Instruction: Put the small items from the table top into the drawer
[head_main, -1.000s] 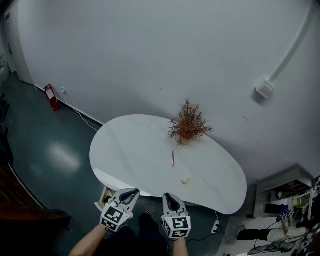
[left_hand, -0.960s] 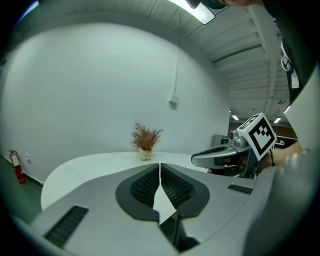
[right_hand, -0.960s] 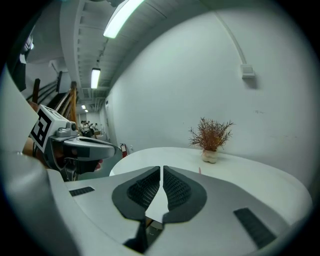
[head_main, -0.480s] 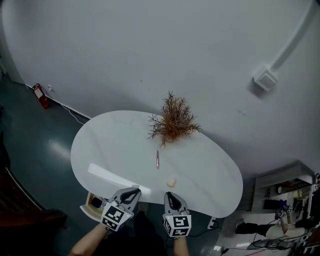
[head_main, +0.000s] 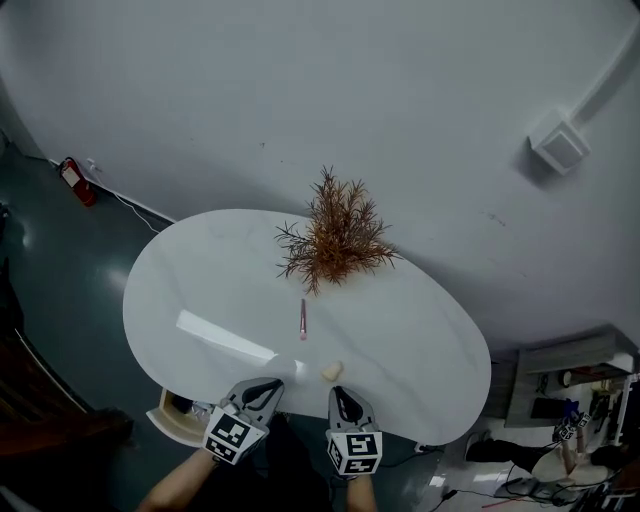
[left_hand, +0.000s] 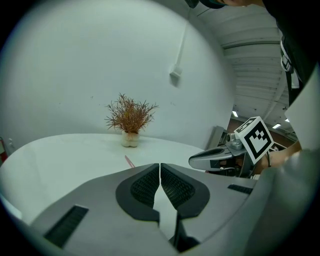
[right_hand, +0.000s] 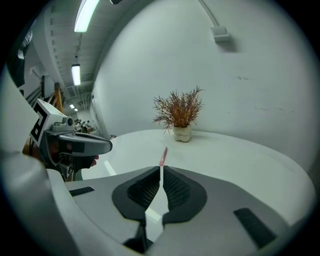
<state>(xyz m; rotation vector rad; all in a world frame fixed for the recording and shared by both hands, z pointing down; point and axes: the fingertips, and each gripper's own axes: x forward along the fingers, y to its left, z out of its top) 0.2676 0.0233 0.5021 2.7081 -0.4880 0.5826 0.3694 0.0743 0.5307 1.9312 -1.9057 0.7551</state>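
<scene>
A white oval table (head_main: 200, 290) carries a thin pink pen (head_main: 303, 320) at its middle and a small cream lump (head_main: 331, 371) near its front edge. Below the table's front left edge shows an open cream drawer (head_main: 170, 418). My left gripper (head_main: 260, 390) and right gripper (head_main: 340, 398) hover side by side at the front edge, both shut and empty. In the left gripper view the shut left gripper (left_hand: 160, 165) points past the pen (left_hand: 129, 161). In the right gripper view the right gripper (right_hand: 160, 170) lines up just short of the pen (right_hand: 163, 156).
A dry reddish plant (head_main: 335, 232) in a small pot stands at the table's back. A red fire extinguisher (head_main: 72, 180) is by the wall at left. Shelves and clutter (head_main: 570, 400) sit at the lower right. Dark floor surrounds the table.
Both grippers have moved forward and down to the table's front edge. The table, pen and cream lump now lie closer beneath them. Both jaws stay shut.
</scene>
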